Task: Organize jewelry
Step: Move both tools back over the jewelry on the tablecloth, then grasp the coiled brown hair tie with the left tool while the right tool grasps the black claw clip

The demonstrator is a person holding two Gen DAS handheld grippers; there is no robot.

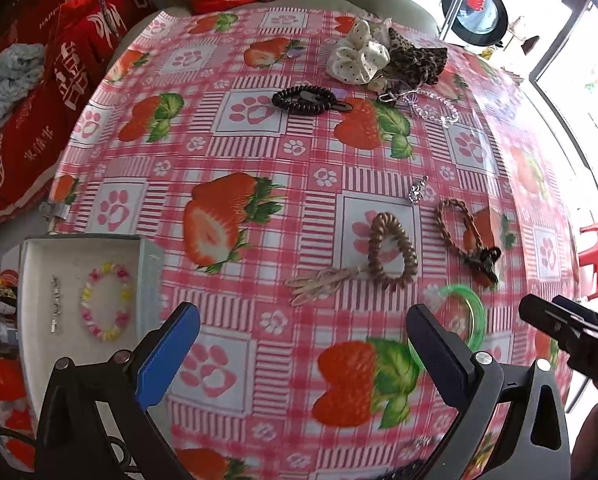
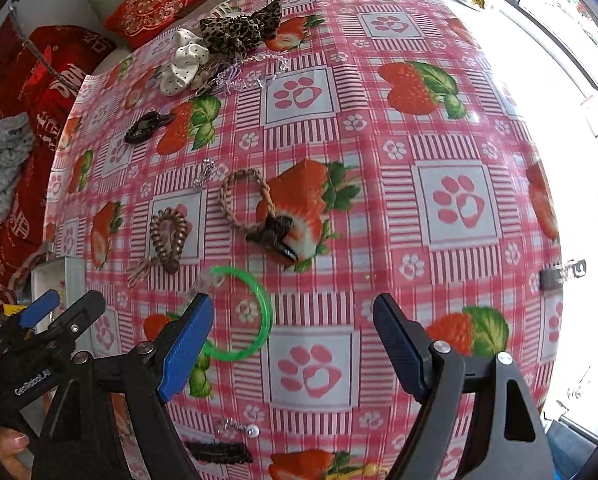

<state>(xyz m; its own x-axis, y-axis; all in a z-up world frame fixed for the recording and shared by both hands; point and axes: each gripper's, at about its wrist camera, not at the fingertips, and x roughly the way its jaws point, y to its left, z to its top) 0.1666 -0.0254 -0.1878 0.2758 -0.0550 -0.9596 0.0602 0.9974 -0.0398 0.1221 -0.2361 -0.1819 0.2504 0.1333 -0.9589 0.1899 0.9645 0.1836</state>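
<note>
Both grippers are hovering over the strawberry-print tablecloth (image 1: 259,152), the left gripper (image 1: 303,348) and right gripper (image 2: 293,344) each with fingers wide apart and gripping nothing. A green bangle (image 2: 255,320) is lying between them, while a pastel bracelet (image 1: 107,300) is sitting in the white box (image 1: 147,280) at near left.

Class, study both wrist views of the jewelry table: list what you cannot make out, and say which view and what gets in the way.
- White box, left wrist view: its near end is hidden behind the left gripper.
- Green bangle, right wrist view: part covered by the right gripper's blue finger.
- Small silver charm: too small to identify.
- Dark hair clip, right wrist view: blurred near the bottom edge.
- Scrunchie pile: tangled items overlap.
</note>
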